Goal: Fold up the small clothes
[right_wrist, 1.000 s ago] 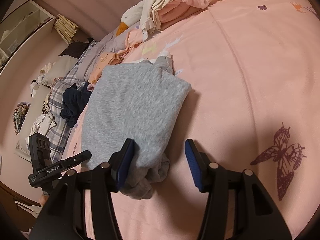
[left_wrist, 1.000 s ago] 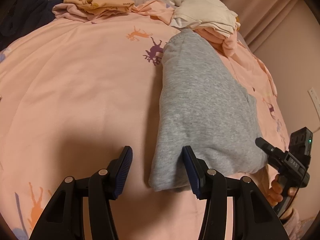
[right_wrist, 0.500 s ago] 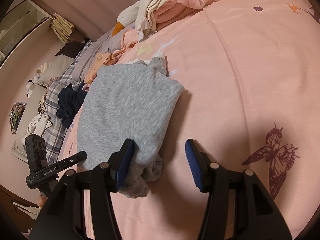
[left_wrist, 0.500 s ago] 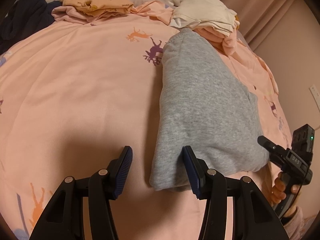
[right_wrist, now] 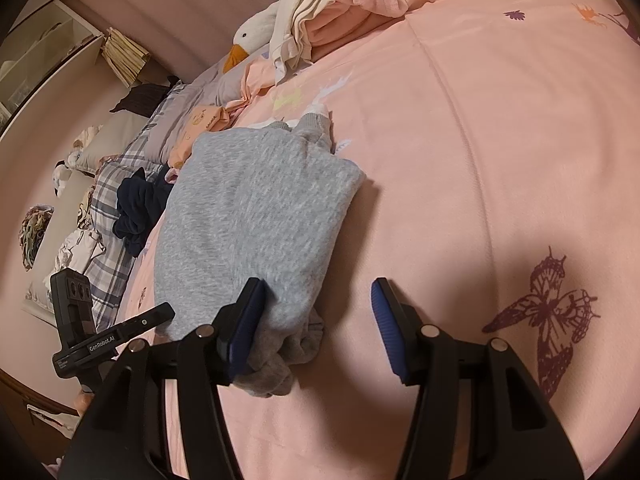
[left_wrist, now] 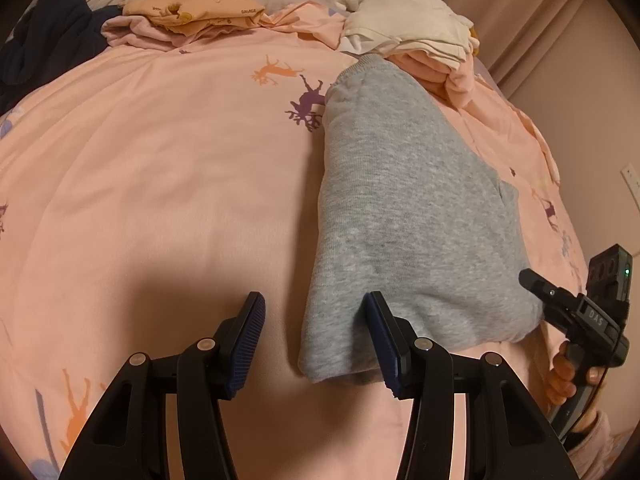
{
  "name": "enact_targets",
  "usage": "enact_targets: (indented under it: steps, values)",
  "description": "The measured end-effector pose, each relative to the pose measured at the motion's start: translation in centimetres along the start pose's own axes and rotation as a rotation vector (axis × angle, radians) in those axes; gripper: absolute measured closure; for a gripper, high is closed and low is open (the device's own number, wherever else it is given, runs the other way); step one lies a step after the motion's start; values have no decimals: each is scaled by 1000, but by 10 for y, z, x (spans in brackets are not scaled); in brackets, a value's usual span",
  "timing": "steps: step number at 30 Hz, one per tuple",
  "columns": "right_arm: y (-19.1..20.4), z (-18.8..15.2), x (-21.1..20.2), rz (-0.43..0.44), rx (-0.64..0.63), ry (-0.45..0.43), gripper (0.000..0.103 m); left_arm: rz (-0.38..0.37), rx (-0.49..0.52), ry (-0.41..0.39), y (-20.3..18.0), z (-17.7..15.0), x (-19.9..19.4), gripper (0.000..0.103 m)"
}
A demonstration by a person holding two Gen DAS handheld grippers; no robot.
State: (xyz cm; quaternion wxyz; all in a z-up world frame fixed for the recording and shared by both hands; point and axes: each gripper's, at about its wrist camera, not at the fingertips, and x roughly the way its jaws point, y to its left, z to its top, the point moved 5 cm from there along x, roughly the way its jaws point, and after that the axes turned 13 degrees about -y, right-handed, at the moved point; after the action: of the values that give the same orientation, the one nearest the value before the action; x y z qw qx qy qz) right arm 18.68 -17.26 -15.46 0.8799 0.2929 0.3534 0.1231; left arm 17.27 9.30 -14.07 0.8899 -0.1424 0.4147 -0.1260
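Nothing on the bed (left_wrist: 160, 184) has shifted; only the right view has tilted slightly. Left tongs (left_wrist: 316, 336) stand open, straddling one near corner of the folded grey garment (left_wrist: 400, 208); right tongs (right_wrist: 316, 324), also open, straddle the other, seemingly placed for another fold.

Folded grey fleece knit garment (left_wrist: 404, 216) lies flat on pink printed bedspread (left_wrist: 168, 184), long axis running away from the near edge. Ribbed cuff or hem (right_wrist: 314, 126) at far end. Top layer smooth; near right corner shows loose bunched fabric (right_wrist: 280, 356) sticking out from under the fold. Far end lies near a pile of pink and cream clothes (left_wrist: 420, 40).
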Motion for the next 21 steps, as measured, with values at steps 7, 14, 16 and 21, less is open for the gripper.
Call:
enact_targets:
  steps: [7, 14, 16, 21]
  values:
    - [0, 0, -1, 0, 3, -1, 48, 12, 19, -5, -1, -1, 0, 52]
    - [-1, 0, -1, 0, 7, -2, 47, 21, 36, -7, -3, -1, -1, 52]
    - [-1, 0, -1, 0, 7, -2, 47, 21, 35, -7, -3, -2, -1, 52]
    - [-1, 0, -1, -4, 6, -2, 47, 23, 36, -8, -3, -2, -1, 52]
